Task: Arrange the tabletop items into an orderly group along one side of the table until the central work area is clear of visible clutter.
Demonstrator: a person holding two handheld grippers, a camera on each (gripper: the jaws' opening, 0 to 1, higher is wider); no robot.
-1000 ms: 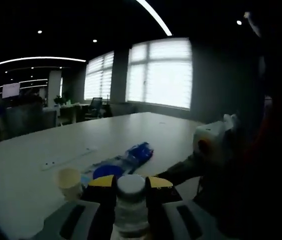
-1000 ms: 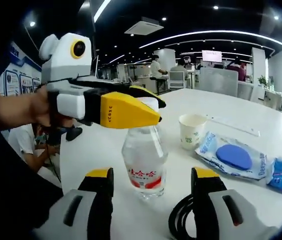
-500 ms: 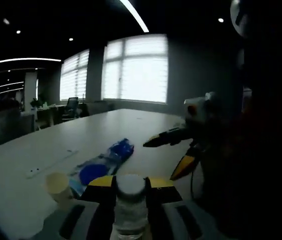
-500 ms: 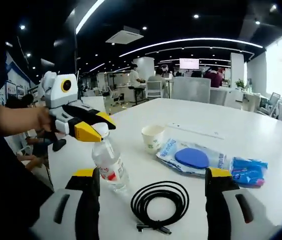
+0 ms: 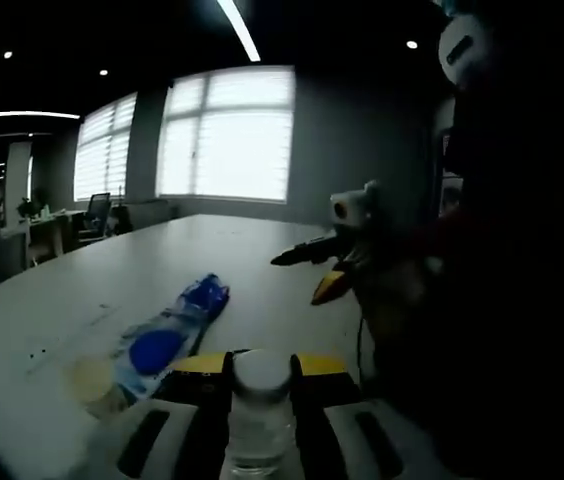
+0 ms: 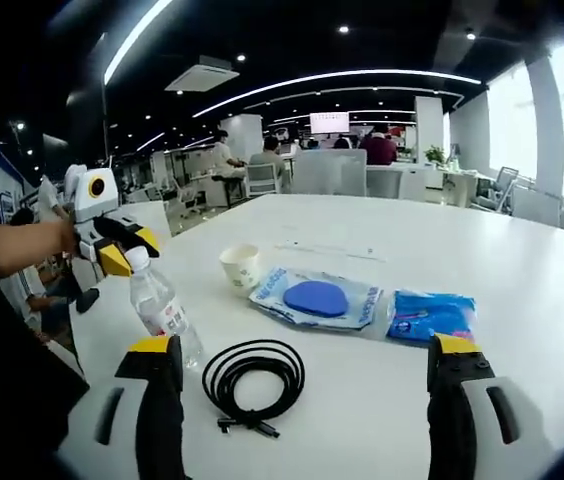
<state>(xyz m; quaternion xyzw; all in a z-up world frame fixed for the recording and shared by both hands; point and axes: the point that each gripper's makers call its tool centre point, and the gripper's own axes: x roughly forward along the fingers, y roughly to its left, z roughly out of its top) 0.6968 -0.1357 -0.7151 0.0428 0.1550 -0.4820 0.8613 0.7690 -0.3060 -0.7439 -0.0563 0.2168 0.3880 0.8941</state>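
Observation:
A clear water bottle (image 6: 162,310) with a white cap (image 5: 260,370) leans on the white table (image 6: 522,290), and my left gripper (image 5: 260,362) (image 6: 114,248) is shut on its neck. My right gripper (image 6: 304,350) (image 5: 312,272) is open wide, back from the table's near edge, with nothing between its jaws. Ahead of it lies a coiled black cable (image 6: 255,375). Beyond the cable are a paper cup (image 6: 240,265) (image 5: 90,378), a clear pouch with a blue disc (image 6: 314,298) (image 5: 152,345) and a blue packet (image 6: 432,315) (image 5: 202,295).
A person's hand (image 6: 62,238) holds the left gripper at the table's left edge. Far off are office desks, chairs and several people (image 6: 262,165). Bright windows (image 5: 227,135) stand behind the table's far end.
My right gripper has drawn back from the bottle, so cable, cup, pouch and packet all show before it. The left gripper has kept its hold on the bottle, which now leans.

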